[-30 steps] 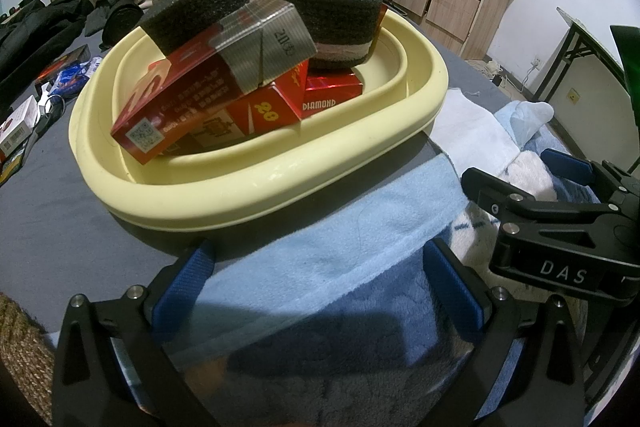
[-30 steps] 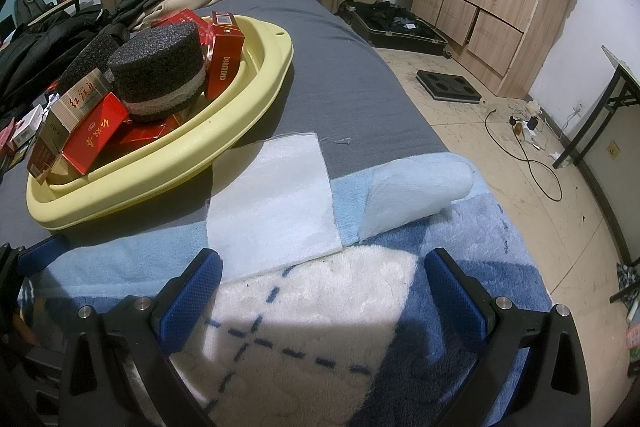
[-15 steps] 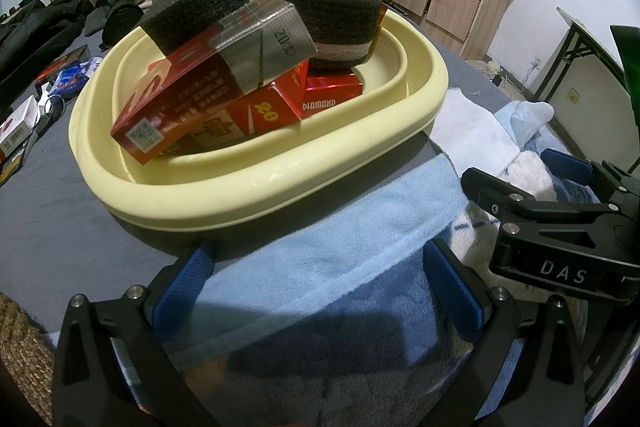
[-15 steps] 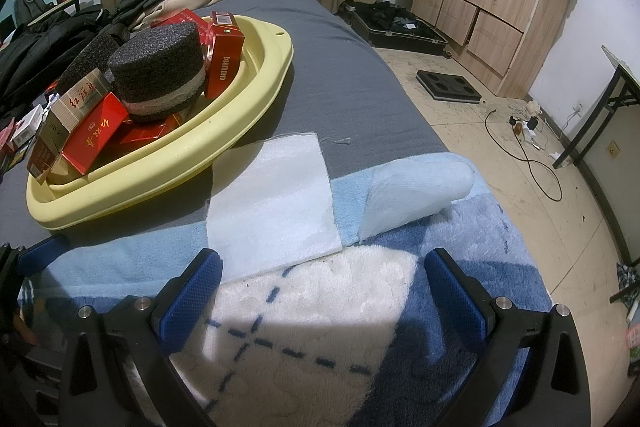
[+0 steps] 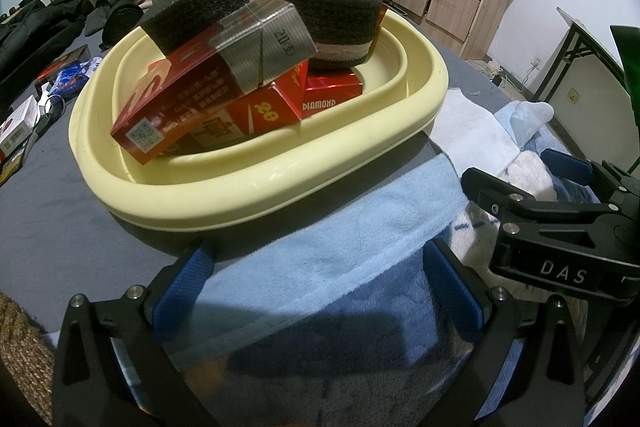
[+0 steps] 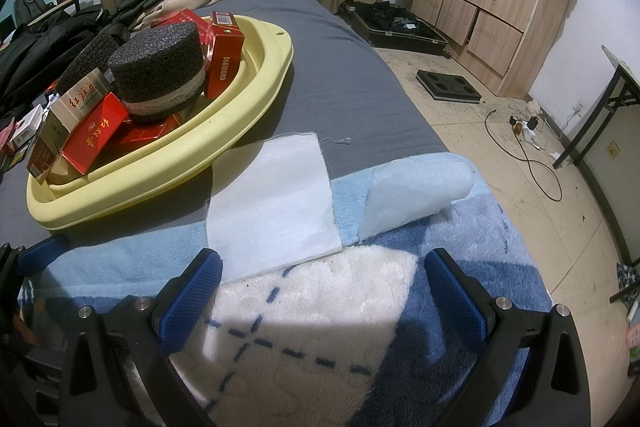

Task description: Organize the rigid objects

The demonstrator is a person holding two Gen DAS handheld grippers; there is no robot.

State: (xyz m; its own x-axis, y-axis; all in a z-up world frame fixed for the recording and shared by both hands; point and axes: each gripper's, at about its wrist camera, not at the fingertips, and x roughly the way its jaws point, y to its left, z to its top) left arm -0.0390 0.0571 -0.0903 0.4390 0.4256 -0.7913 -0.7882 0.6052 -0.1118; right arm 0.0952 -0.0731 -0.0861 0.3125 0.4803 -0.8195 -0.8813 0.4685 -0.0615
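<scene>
Left wrist view: yellow basin (image 5: 256,183) on the bed, piled with red boxes (image 5: 180,107) and foam blocks (image 5: 328,15). Left gripper (image 5: 316,287) and right gripper (image 6: 320,291) spread, empty. Small boxes (image 5: 16,123) far left apparently remain.

Open towel (image 6: 460,247) lies ahead of both spread grippers, whereas the heaped yellow basin (image 5: 256,183) blocks 11 o'clock and the right gripper (image 5: 560,203) crowds the left's 3 o'clock.
</scene>
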